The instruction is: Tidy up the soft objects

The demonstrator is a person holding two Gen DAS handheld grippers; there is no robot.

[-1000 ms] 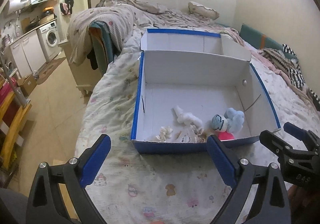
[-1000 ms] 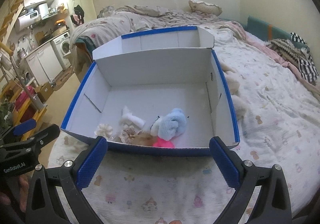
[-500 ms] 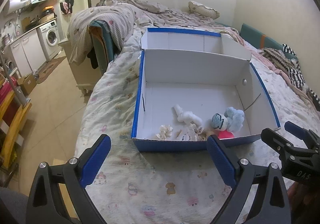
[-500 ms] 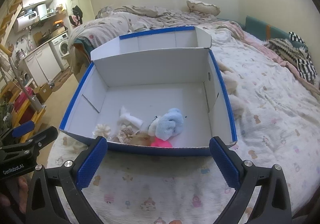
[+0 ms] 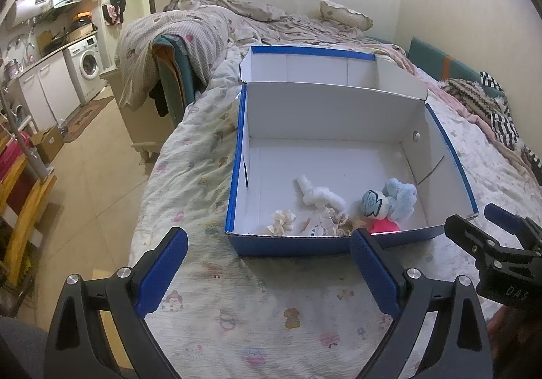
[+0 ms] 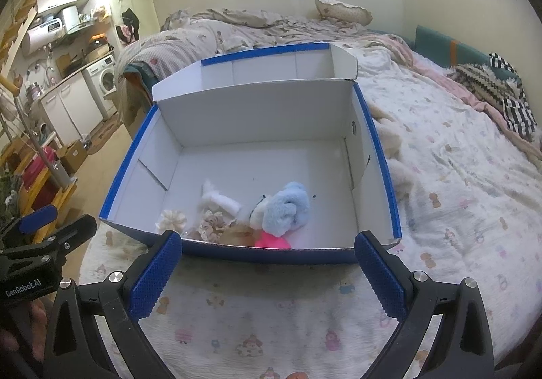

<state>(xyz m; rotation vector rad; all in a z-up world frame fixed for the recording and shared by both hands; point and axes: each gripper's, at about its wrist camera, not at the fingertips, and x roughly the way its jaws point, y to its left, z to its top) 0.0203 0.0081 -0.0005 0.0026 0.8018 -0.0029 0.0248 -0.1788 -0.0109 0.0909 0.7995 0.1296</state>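
Blue-edged white cardboard box (image 5: 338,155), lid flap standing open at the far side, on the printed bed sheet (image 5: 189,175). Inside, bunched by the near wall, left to right: one cream scrunchie (image 5: 283,221), one knotted white cloth toy (image 5: 318,194), one patterned scrunchie (image 6: 213,225), one tan fuzzy piece (image 6: 237,233), one pale blue plush (image 5: 393,201), one bright pink item (image 6: 272,240) half hidden under the plush. Six soft things counted in all; more underneath cannot be ruled out.

Left gripper (image 5: 269,272) low before the box, fingers spread wide, empty. Right gripper (image 6: 267,274) alongside, fingers equally wide, empty.

Likely between placements or near the end. Beyond the box's right wall, pale fluffy shapes (image 6: 389,142) on the sheet, possibly more to collect: a reach around that wall, then a soft, full-width pinch.
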